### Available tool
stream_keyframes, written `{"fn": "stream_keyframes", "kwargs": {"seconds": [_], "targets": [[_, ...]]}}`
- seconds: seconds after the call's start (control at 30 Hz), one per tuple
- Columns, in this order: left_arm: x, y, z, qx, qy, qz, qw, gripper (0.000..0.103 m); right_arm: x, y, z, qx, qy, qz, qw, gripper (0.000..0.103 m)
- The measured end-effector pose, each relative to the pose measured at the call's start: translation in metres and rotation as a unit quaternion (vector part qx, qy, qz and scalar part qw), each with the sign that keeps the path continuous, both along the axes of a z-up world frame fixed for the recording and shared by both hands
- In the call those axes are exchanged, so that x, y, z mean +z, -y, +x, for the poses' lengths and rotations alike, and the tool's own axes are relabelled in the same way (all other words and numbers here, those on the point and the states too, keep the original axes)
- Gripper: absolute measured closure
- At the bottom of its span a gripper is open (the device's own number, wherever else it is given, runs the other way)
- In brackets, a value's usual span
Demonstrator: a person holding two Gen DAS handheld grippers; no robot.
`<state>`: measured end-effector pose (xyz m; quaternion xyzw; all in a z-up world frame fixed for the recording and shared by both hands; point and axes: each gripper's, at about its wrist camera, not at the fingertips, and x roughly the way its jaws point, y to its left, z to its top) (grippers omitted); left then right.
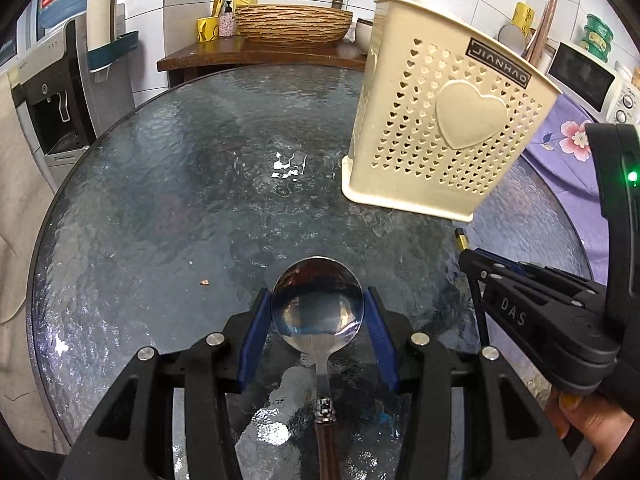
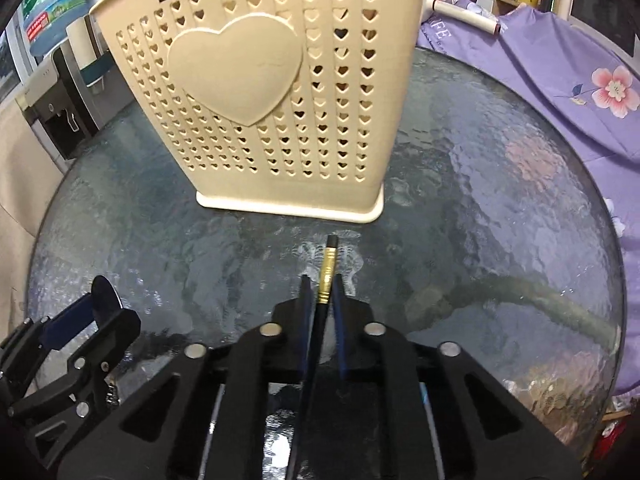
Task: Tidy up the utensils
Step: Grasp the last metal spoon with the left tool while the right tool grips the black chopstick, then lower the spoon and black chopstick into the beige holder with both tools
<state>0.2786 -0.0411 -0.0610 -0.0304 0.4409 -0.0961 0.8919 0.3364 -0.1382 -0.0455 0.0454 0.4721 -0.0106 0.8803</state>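
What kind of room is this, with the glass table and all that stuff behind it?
Most likely a home kitchen or dining corner. Behind the round glass table are a microwave and a water dispenser, and a cream utensil holder stands on the table.

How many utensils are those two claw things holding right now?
2. A spoon sits between the fingers of the left gripper, and a black chopstick with a gold band is clamped in the right gripper. The cream holder may hide more.
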Motion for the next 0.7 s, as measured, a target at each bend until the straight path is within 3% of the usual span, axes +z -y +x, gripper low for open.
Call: {"fn": "stream_keyframes", "kwargs": {"seconds": [0.33, 0.7], "targets": [[0.008, 0.007, -0.004, -0.014, 0.015, -0.002, 0.9998, 0.057, 0.004, 0.026, -0.007, 0.014, 0.026, 0.058, 0.998, 0.096], [0.069, 0.007, -0.020, -0.059, 0.078, -0.050, 0.9939, 0.057, 0.090, 0.068, -0.048, 0.065, 0.135, 0.113, 0.982, 0.096]]}}
